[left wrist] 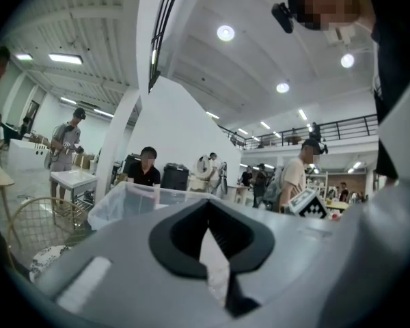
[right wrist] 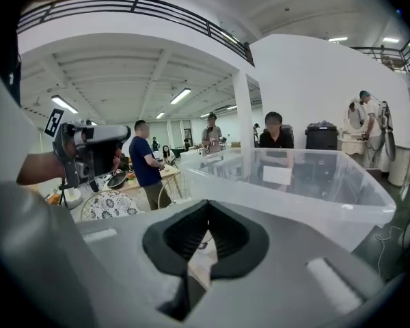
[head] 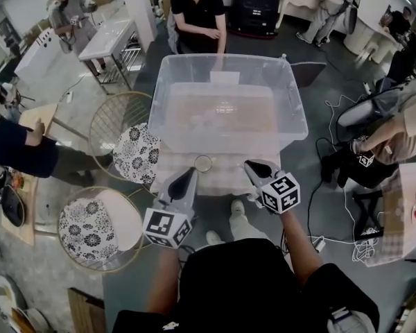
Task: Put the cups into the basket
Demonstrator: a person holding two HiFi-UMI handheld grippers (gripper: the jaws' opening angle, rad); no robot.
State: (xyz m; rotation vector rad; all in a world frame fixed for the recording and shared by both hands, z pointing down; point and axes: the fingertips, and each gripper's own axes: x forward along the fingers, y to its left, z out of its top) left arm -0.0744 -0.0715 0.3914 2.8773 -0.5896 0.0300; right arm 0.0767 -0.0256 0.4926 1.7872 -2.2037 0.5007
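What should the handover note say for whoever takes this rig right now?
Left hand-held gripper: shut, empty, left of the cup.
Right hand-held gripper: shut, empty, right of the cup.
The clear cup stands on the table in front of the clear basket.
Done: nothing; no cup visible in the basket.
To do: grasp the cup, put it in.

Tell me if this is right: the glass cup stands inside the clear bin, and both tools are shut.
Not quite. The head view shows the glass cup standing on the table just outside the clear bin, before its near wall, not inside. The left tool and right tool are both shut.
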